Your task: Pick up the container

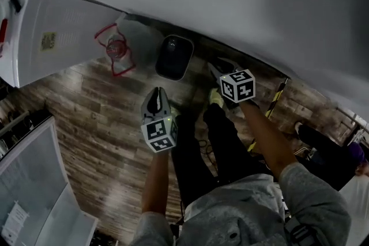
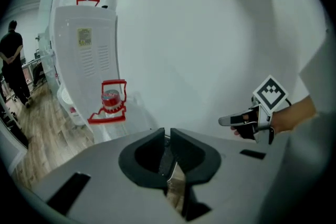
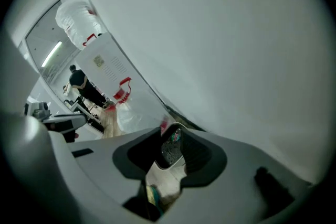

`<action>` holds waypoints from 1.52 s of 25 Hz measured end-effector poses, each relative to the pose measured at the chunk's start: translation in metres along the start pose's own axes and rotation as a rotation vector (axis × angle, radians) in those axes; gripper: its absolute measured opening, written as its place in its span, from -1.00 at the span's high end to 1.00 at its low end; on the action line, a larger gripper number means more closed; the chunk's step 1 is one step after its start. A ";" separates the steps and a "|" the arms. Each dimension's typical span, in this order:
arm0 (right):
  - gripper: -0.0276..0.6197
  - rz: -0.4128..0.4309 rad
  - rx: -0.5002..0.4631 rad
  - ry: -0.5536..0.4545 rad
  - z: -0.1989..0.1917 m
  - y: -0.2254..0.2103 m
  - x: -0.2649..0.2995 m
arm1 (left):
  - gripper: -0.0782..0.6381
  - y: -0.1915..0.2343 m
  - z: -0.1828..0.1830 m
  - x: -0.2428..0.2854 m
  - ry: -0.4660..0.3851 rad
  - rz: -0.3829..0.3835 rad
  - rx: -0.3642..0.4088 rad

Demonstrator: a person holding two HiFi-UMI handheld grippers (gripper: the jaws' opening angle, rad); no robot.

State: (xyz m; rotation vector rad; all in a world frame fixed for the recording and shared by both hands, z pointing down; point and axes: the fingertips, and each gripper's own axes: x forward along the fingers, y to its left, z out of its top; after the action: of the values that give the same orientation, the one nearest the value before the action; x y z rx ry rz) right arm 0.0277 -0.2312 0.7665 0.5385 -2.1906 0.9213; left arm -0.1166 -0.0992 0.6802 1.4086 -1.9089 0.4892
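A dark, round-cornered container stands on the wood floor against the white wall. My right gripper hangs just right of it with its jaws apart; in the right gripper view part of a pale-rimmed thing shows through the gap, untouched by the pads. My left gripper is nearer to me, below and slightly left of the container, with its jaws drawn together on nothing. The left gripper view also shows the right gripper out to the right.
A clear water jug with a red cap and handle sits left of the container, beside a white dispenser. The white wall runs behind everything. My legs and a yellow-green shoe are below. A person stands far left.
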 end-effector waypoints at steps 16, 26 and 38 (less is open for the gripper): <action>0.55 0.085 0.530 -0.089 -0.148 -0.152 0.242 | 0.70 0.027 -0.116 0.207 -0.051 -0.189 0.178; 0.40 0.246 0.850 -0.179 -0.172 -0.167 0.341 | 0.70 0.003 -0.121 0.259 -0.069 -0.312 0.342; 0.60 0.490 0.992 -0.332 -0.134 -0.164 0.330 | 0.70 0.014 -0.118 0.264 -0.095 -0.321 0.319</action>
State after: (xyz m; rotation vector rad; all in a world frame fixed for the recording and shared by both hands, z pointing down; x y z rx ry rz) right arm -0.0397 -0.2752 1.1503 0.6237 -2.0488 2.3595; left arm -0.1348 -0.1934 0.9536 1.9357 -1.6815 0.5954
